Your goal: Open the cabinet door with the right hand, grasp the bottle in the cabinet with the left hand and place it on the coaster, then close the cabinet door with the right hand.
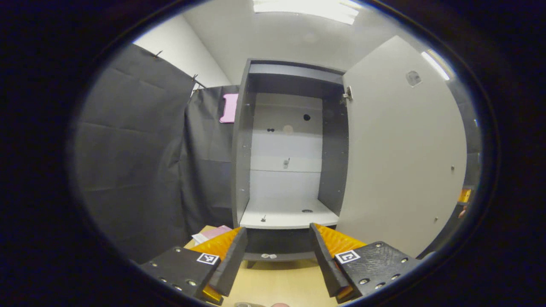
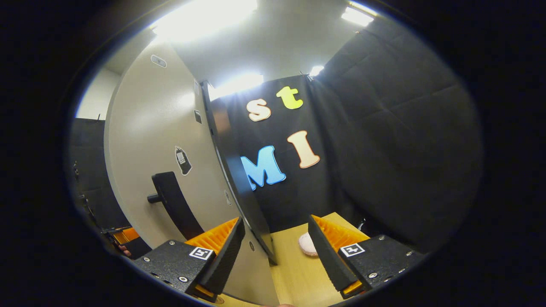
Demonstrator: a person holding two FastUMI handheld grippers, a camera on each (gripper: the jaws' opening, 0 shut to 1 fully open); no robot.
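The dark cabinet (image 1: 241, 170) stands straight ahead with its pale door (image 1: 401, 149) swung wide to the right. Its white shelf (image 1: 286, 215) carries just a small peg and a hole. My left gripper (image 1: 277, 249) hangs open in front of the cabinet's base, with nothing between its fingers. In the right gripper view the door's outer face (image 2: 145, 140) with its black handle (image 2: 170, 204) is close on the left. My right gripper (image 2: 275, 245) is open, with the door's lower edge between its fingers and apart from both. A round pale coaster (image 2: 305, 244) lies on the wooden table beside the right finger.
Black cloth walls close in on the left (image 1: 140, 162) and the far right (image 2: 405, 149). The wooden table (image 1: 277, 281) runs under the cabinet's front. A pink paper (image 1: 213, 233) lies at the table's left. The other gripper and a hand (image 1: 464, 198) peek past the door's edge.
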